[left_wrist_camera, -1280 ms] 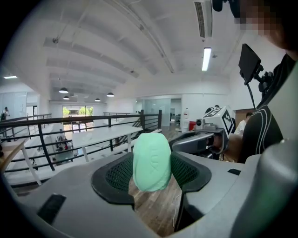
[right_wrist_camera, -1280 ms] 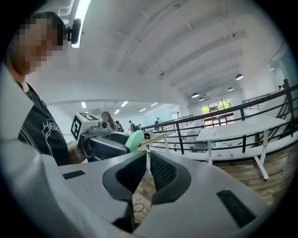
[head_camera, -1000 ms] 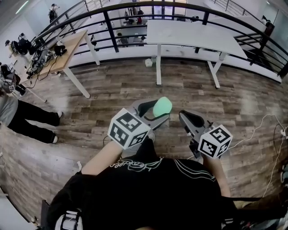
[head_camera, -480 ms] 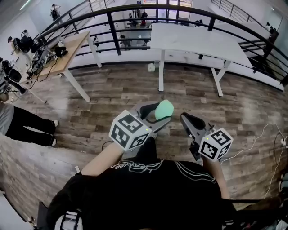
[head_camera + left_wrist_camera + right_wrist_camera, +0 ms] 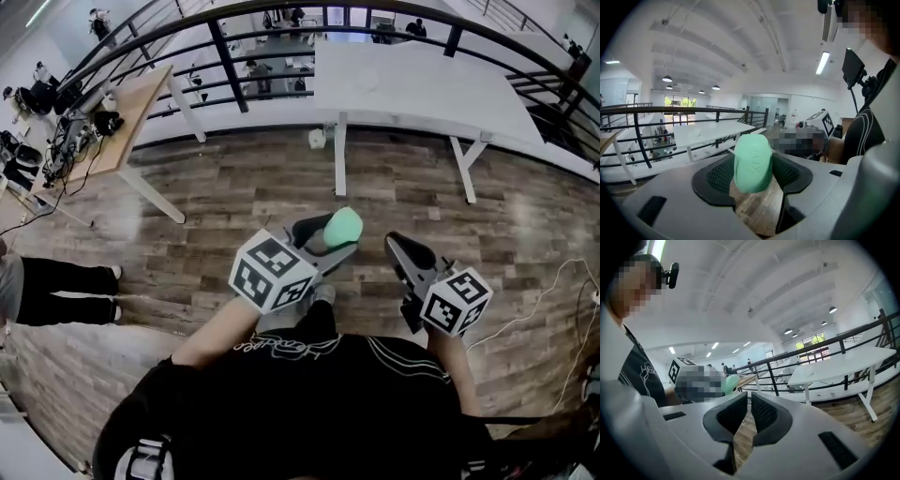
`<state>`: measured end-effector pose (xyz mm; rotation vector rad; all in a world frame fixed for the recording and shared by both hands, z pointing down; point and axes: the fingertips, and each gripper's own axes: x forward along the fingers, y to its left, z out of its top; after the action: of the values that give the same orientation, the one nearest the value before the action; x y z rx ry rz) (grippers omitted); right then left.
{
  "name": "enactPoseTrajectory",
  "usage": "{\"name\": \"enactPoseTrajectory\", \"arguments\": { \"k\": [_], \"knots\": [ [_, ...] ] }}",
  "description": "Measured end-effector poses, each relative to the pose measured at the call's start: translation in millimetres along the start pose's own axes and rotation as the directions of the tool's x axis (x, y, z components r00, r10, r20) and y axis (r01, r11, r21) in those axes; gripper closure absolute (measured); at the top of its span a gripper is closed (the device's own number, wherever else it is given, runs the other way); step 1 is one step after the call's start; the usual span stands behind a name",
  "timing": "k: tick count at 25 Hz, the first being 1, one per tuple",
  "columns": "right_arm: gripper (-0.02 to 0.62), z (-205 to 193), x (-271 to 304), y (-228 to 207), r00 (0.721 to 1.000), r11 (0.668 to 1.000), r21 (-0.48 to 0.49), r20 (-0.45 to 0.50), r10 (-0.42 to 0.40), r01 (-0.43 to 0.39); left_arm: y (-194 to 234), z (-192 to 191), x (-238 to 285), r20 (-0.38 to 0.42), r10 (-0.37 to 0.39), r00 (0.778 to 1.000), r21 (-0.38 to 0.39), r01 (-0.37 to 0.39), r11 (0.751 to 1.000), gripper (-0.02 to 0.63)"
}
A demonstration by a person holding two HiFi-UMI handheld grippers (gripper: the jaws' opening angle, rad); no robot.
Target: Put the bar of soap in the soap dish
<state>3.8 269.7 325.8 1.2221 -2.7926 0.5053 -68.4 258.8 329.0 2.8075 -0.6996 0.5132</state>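
Observation:
A mint-green bar of soap (image 5: pixel 343 226) is clamped between the dark pads of my left gripper (image 5: pixel 330 234), held at waist height above the wooden floor. In the left gripper view the soap (image 5: pixel 752 161) stands upright between the two pads, and the left gripper (image 5: pixel 752 174) is shut on it. My right gripper (image 5: pixel 401 247) hangs level with it to the right, jaws together with nothing between them; its own view shows the right gripper (image 5: pixel 749 405) shut, with the soap (image 5: pixel 731 382) off to its left. No soap dish is in any view.
A long white table (image 5: pixel 422 89) stands ahead by a black railing (image 5: pixel 234 56). A wooden desk (image 5: pixel 108 117) with cluttered gear is at the far left. A standing person's legs (image 5: pixel 56 291) are at the left edge. A white cable (image 5: pixel 539 286) lies on the floor at right.
Both grippers keep their hold and stay in front of my body, drifting slightly right. The white table has come a little nearer. The person at left has slid toward the frame's edge.

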Motion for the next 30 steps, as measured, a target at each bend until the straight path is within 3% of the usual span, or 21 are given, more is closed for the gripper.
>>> {"name": "enactPoseTrajectory", "arguments": {
  "k": [8, 15, 21, 30],
  "knots": [
    [0.566, 56.3, 116.3, -106.5, 0.999, 0.998, 0.042, 0.006, -0.040, 0.039, 145.3, 50.2, 74.2, -0.042, -0.052, 0.998, 0.009, 0.052, 0.999, 0.345],
    [0.566, 76.8, 187.4, -161.6, 0.998, 0.996, 0.059, -0.008, -0.069, 0.069, 229.0, 70.3, 112.0, -0.037, -0.101, 0.994, -0.022, 0.100, 0.995, 0.345],
    [0.566, 84.7, 210.8, -183.1, 0.995, 0.994, 0.046, -0.017, -0.099, 0.099, 266.5, 77.9, 131.4, -0.022, -0.115, 0.993, -0.026, 0.114, 0.993, 0.345],
    [0.566, 91.4, 218.5, -208.1, 0.994, 0.993, 0.046, -0.008, -0.110, 0.111, 279.3, 85.3, 154.4, -0.020, -0.131, 0.991, -0.012, 0.131, 0.991, 0.345]
  ]
}}
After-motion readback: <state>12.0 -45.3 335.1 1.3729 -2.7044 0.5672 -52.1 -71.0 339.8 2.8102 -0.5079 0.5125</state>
